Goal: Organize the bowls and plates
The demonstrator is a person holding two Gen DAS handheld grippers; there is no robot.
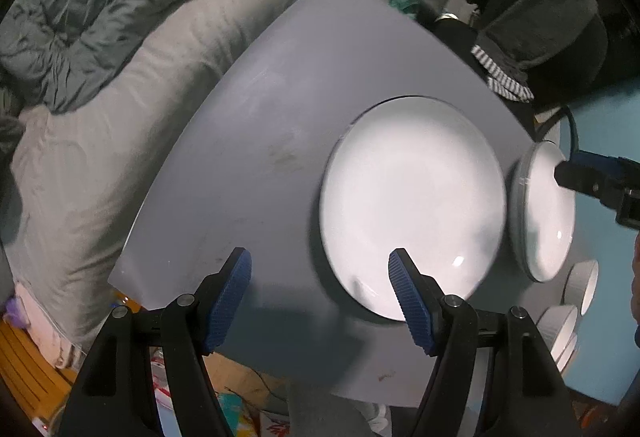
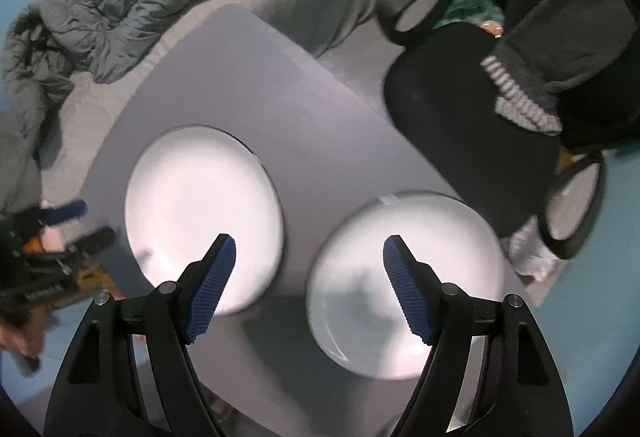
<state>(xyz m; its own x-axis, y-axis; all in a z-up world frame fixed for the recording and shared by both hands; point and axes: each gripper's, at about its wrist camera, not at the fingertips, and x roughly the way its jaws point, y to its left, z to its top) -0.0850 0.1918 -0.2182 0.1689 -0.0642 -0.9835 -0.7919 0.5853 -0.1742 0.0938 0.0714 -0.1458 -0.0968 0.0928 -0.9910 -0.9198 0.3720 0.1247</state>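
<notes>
Glossy white plates (image 1: 412, 205), matt grey table (image 1: 256, 141)

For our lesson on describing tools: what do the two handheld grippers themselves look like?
Both the left gripper and the right gripper match: matte black angular frames with round silver pivot pins, and two tapered fingers faced with ribbed blue pads. No cables or markings are visible.

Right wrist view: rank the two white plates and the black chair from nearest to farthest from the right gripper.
1. Right plate, directly under the right gripper, by its right finger.
2. Left plate, ahead and left on the grey table.
3. Black chair, beyond the table's right edge.
</notes>
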